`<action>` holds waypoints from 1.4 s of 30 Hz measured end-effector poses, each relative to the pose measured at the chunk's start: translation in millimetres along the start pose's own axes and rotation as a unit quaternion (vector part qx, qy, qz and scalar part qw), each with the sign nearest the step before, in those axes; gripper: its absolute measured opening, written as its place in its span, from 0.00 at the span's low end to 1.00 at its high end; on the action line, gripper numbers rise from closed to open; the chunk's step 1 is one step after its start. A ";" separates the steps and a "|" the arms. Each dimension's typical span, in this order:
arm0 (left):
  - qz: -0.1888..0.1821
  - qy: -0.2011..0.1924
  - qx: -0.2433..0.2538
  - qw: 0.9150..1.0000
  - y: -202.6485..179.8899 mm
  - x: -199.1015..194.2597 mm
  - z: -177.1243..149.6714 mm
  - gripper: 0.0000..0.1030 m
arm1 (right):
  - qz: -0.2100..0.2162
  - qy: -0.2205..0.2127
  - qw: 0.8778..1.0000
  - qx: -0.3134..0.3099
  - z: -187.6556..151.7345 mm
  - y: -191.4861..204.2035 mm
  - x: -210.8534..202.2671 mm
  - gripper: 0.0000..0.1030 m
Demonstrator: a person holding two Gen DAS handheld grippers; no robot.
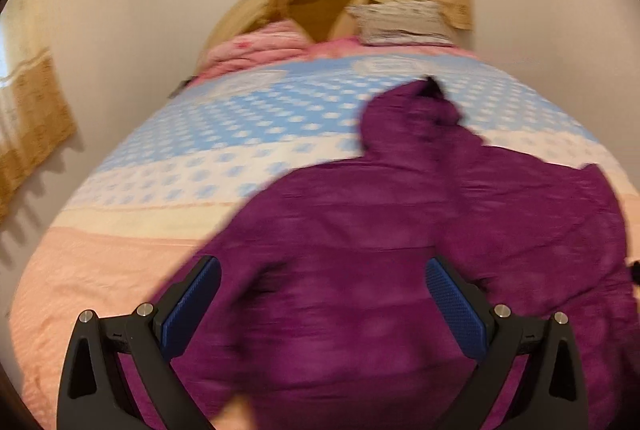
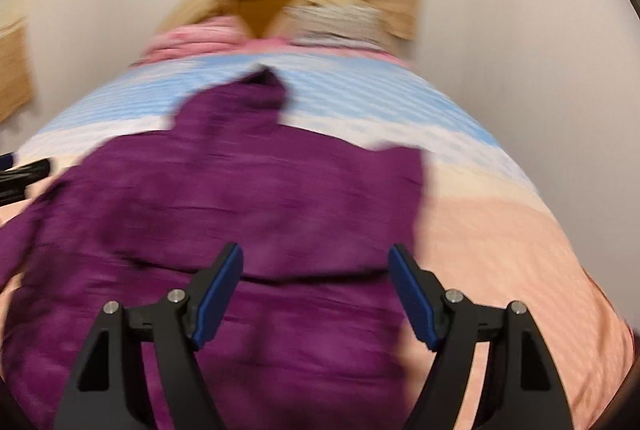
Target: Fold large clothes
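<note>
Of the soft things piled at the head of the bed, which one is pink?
The pink quilt, bunched on the left by the headboard. The pillow to its right is greyish-white and patterned.

I see a large purple jacket [image 1: 360, 250] with a hood, and it lies spread out on the bed cover, its body towards me and the hood pointing to the far end. The hood tip shows a small dark part, and both views are blurred, so I cannot tell finer details.
</note>
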State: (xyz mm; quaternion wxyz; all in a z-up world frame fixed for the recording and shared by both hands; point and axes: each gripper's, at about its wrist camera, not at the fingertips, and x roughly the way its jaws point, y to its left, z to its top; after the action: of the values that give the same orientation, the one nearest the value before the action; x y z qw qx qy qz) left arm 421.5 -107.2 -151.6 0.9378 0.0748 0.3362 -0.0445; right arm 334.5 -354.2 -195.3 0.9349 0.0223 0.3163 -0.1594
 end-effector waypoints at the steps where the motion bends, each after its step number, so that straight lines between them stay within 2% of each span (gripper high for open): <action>1: -0.021 0.008 0.003 1.000 -16.6 4.8 1.8 0.99 | -0.004 0.006 1.000 0.009 -5.0 -9.0 3.6 0.76; 4: -0.054 0.029 0.028 0.998 -53.6 25.0 1.6 0.99 | 0.000 0.021 1.000 0.015 -18.9 -23.1 13.2 0.78; 5: -0.055 0.033 0.035 0.997 -62.3 31.3 0.1 0.98 | -0.002 0.029 0.999 0.014 -26.5 -23.1 19.3 0.81; 7: -0.062 0.045 0.048 0.996 -78.4 43.7 -4.5 0.78 | -0.003 0.052 0.999 0.014 -36.5 -24.2 31.3 0.87; 8: -0.073 0.057 0.053 0.994 -84.5 49.8 -6.9 0.50 | -0.002 0.061 0.998 0.017 -37.7 -23.9 34.0 0.87; 9: -0.087 0.068 0.057 0.992 -88.6 54.8 -8.9 0.16 | -0.003 0.059 0.998 0.017 -37.0 -25.5 30.9 0.87; 10: -0.104 0.080 0.062 0.989 -92.0 59.0 -11.0 0.10 | -0.005 0.060 0.998 0.015 -35.8 -24.9 31.2 0.88; 13: -0.090 0.056 0.069 0.992 -87.3 51.4 -10.2 0.09 | -0.002 0.074 0.997 0.009 -35.3 -24.0 37.8 0.90; 19: -0.041 0.003 0.066 0.997 -48.4 27.9 -3.0 0.08 | 0.004 0.071 0.997 0.018 -38.2 -28.3 40.2 0.91; 22: -0.022 0.004 0.078 0.997 -42.7 29.6 -8.6 0.09 | -0.002 0.073 0.997 0.014 -40.9 -27.1 39.9 0.92; 24: -0.019 0.022 0.070 0.997 -44.1 38.9 -12.5 0.10 | 0.003 0.076 0.997 0.013 -40.9 -27.7 39.1 0.92; 25: -0.013 0.034 0.070 0.997 -46.5 45.5 -15.9 0.11 | 0.018 0.071 0.997 0.019 -39.6 -31.1 35.5 0.92; 26: -0.004 0.038 0.071 0.997 -47.4 46.7 -19.2 0.13 | 0.035 0.065 0.997 0.028 -37.4 -35.6 30.4 0.86; 27: 0.011 0.037 0.076 0.996 -48.5 48.0 -22.2 0.19 | 0.045 0.063 0.996 0.035 -35.1 -39.6 26.7 0.76; 28: 0.036 0.030 0.084 0.995 -48.5 49.1 -25.7 0.24 | 0.053 0.060 0.996 0.042 -31.0 -44.3 21.8 0.72; 29: 0.053 0.024 0.087 0.994 -47.3 50.2 -27.8 0.41 | 0.056 0.051 0.996 0.047 -23.3 -48.9 15.6 0.68; 30: 0.069 0.020 0.089 0.993 -45.5 51.9 -29.3 0.63 | 0.057 0.043 0.996 0.048 -17.3 -50.3 13.0 0.67; 31: 0.082 0.015 0.088 0.993 -42.9 53.5 -30.3 0.69 | 0.060 0.036 0.996 0.048 -8.1 -51.5 12.5 0.66; 36: 0.086 0.024 0.067 0.994 -32.4 63.6 -30.2 0.72 | 0.086 0.030 0.994 0.059 38.2 -51.3 52.8 0.51; 38: 0.089 0.029 0.066 0.993 -32.0 68.5 -32.3 0.72 | 0.083 0.028 0.995 0.050 49.6 -43.6 74.2 0.45; 42: 0.084 0.042 0.059 0.994 -30.3 78.5 -35.0 0.73 | 0.089 0.056 0.994 0.023 47.2 -25.0 104.0 0.44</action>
State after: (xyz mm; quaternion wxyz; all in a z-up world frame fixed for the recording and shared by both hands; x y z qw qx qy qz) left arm 456.1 -133.7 -231.6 0.9172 0.1595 0.3648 0.0176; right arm 432.2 -414.1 -218.4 0.9253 0.0813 0.3615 -0.0809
